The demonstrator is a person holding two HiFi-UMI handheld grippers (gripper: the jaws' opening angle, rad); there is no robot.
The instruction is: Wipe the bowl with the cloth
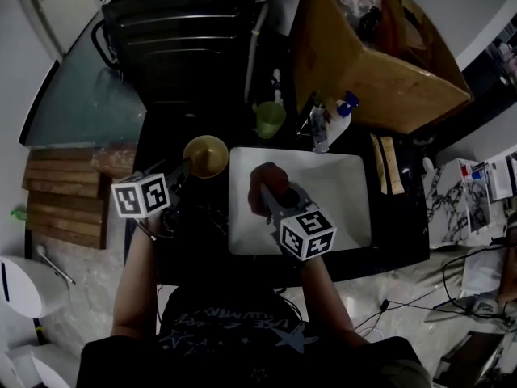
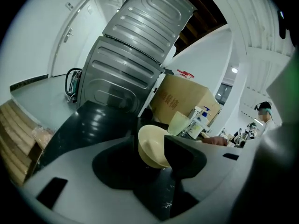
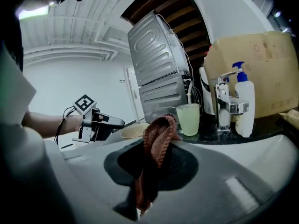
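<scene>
Item one, the task's thing: pale yellow round bowl [image 1: 205, 156], mouth up, standing on the dark desk [image 1: 166, 140] just off the back-left corner of the white rectangular sink [image 1: 339, 192]. It is round, so there is no long axis to line up with, only a rim. Item two: my left gripper [image 1: 179, 175], left of the sink, its fingers spread wide with nothing clamped. The bowl sits straight ahead in the gap between them with its rim just beside the tips, and I cannot tell whether one pad grazes it. Item three: my right gripper [image 1: 271, 191], over the sink's left part, its fingers closed on the reddish-brown knitted cloth [image 3: 158, 139], which bunches above them and trails down in a long fold. Item four, bystanders: translucent green cup [image 1: 269, 118] behind the sink's back-left corner, and white pump bottle with blue top [image 3: 245, 108] by the tap at the sink's back edge. Relation that matters: from the cloth, the bowl lies to the left and a little farther back, across the sink's left edge, and my left hand is much the nearer. My judgement: the left should take the rim and steady the bowl, then the right carries the cloth across into it.
</scene>
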